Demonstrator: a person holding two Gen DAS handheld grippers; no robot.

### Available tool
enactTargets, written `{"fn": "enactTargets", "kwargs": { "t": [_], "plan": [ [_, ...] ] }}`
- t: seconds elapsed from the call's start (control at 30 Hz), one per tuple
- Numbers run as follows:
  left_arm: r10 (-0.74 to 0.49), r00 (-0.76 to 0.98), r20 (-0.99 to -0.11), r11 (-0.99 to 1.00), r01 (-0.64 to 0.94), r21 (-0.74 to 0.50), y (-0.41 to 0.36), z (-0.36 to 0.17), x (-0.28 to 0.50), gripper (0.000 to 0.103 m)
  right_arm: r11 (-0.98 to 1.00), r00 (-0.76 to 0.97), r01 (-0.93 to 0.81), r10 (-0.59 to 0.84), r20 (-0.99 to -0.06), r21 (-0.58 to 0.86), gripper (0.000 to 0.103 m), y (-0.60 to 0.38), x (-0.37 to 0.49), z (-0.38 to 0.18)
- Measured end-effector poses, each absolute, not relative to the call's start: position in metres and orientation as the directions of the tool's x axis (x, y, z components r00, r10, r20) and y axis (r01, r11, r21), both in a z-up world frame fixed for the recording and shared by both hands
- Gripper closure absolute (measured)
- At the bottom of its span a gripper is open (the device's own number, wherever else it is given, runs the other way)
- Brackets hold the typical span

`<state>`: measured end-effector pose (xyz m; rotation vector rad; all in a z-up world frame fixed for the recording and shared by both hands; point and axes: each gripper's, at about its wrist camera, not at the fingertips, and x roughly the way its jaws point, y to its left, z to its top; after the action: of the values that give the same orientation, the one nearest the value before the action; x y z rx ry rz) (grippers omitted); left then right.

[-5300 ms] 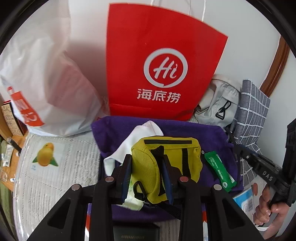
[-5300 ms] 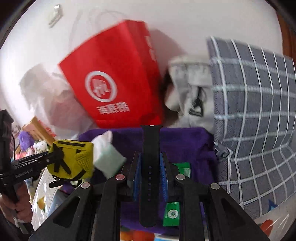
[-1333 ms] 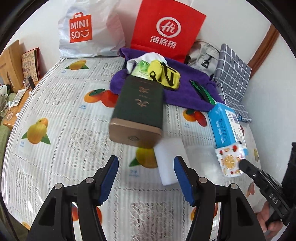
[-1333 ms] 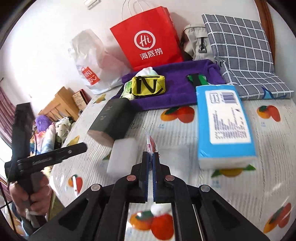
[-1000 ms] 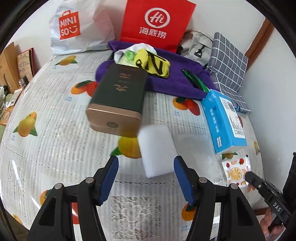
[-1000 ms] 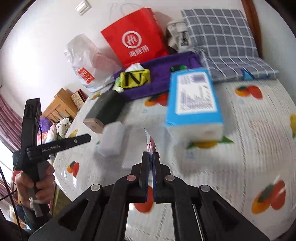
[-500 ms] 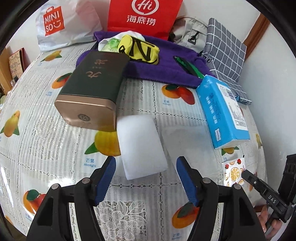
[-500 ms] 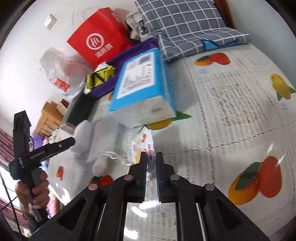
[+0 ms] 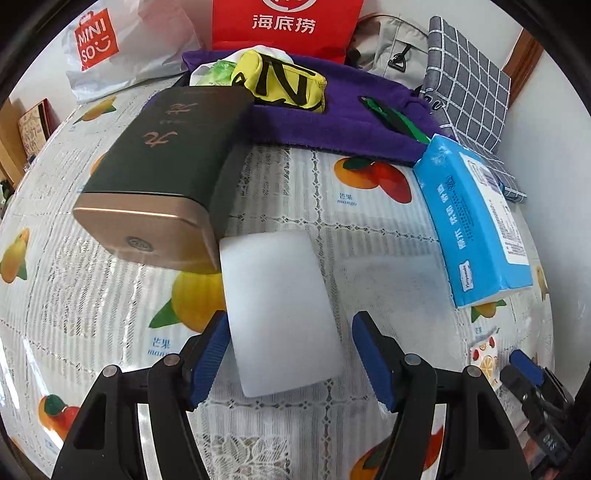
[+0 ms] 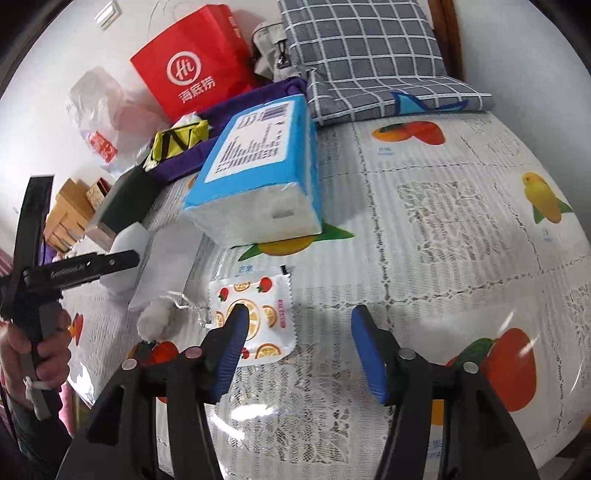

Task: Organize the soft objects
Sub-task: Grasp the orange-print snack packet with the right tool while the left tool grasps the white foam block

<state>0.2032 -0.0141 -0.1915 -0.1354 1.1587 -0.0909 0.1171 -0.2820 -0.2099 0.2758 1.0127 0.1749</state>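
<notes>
1. While the right gripper [image 10: 295,332] is hanging over the fruit-print tablecloth [image 10: 461,229], its jaws have just been opening and are standing apart; one small fruit-print packet [image 10: 255,317] is lying flat on the cloth under the left blue pad, gripped by neither pad.
2. The left gripper [image 9: 290,350] is standing with jaws apart on either side of one white sponge block [image 9: 277,314]; the block is lying on the cloth, and whether the pads are touching it cannot be told.
3. One dark tin with a gold end [image 9: 159,173] is lying just beside the block's far corner.
4. One blue tissue pack [image 9: 476,225] is lying to the right, apart from the block.
5. One purple towel [image 9: 354,114] is lying at the back, carrying one yellow pouch [image 9: 284,83] and one green sachet [image 9: 399,122].
6. Two bags are standing at the wall: one red paper bag [image 9: 284,22], one white plastic bag [image 9: 122,44].
7. One checked pillow [image 10: 369,59] is lying in the corner.
8. One hand [image 10: 29,354] is gripping the left gripper's handle.
</notes>
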Motion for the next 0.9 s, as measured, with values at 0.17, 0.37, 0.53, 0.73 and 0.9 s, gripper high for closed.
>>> {"fn": "enactTargets", "kwargs": {
  "t": [0.17,0.37,0.53,0.73,0.9],
  "plan": [
    [-0.112,0.434,-0.894,0.993,0.015,-0.117,-0.016,-0.193,0.205,0.039,0.959,0.518,-0.051,0.264,-0.814,0.279,0.039,-0.268,0.117,-0.210],
    [-0.135,0.446,-0.885,0.990,0.029,-0.137,-0.011,-0.192,0.203,0.052,0.959,0.513,-0.083,0.275,-0.813,0.272,0.033,-0.251,0.118,-0.210],
    [-0.150,0.440,-0.885,0.988,0.032,-0.151,-0.006,-0.190,0.196,0.052,0.973,0.521,-0.119,0.229,-0.822,0.196,0.032,-0.236,0.116,-0.213],
    [-0.165,0.438,-0.884,0.985,0.035,-0.167,-0.001,-0.190,0.187,0.052,0.979,0.563,-0.205,0.126,-0.817,0.010,0.032,-0.214,0.104,-0.219],
    [-0.176,0.439,-0.881,0.983,0.023,-0.184,0.007,-0.189,0.181,0.052,0.985,0.587,-0.170,0.118,-0.801,0.021,0.058,-0.225,0.103,-0.219]
  ]
}}
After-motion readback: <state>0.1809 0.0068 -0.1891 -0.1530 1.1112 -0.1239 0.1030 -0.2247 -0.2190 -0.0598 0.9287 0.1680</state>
